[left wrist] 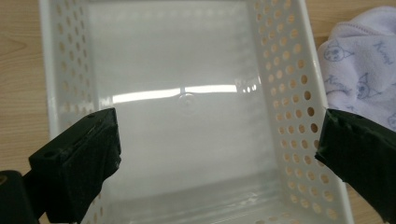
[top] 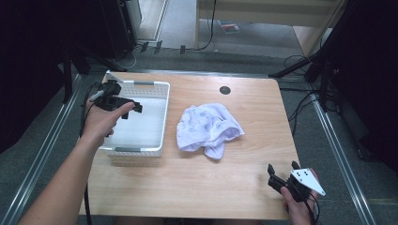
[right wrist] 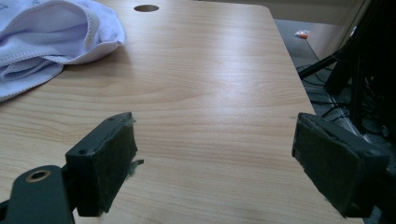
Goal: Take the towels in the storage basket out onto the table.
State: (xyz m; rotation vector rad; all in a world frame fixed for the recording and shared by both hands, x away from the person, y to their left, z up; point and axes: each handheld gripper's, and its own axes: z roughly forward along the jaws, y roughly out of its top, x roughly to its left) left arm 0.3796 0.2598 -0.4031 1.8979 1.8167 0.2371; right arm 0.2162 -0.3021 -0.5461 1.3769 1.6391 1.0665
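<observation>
High view: a wooden desk (top: 197, 183) carries a white perforated basket (top: 161, 89) at its left edge and a crumpled white cloth (top: 206, 127) with a small blue print near its centre. The cloth lies just beside the basket's right wall, apart from it. A round cable hole (top: 225, 90) sits near the far edge of the desk. The left gripper (top: 133, 107) hangs over the basket's interior, held by the person's left hand (top: 101, 123); nothing lies between its jaws. The right gripper (top: 281, 176), with its grey 3-cornered plate on top, is held low at the desk's near right corner, well apart from the cloth.

Left gripper view: the 2 black jaws are spread wide and grip nothing. Between them the basket's glossy floor (left wrist: 187, 135) shows bare, with its perforated walls on both sides. A part of the cloth (left wrist: 359, 70) lies on the desk beyond the wall at the picture's right.

Right gripper view: the 2 padded jaws are spread wide, holding nothing, above bare desk surface (right wrist: 210, 107). The cloth (right wrist: 42, 37) lies ahead at the upper left, well clear of the jaws. The cable hole (right wrist: 146, 8) appears near the far edge.
</observation>
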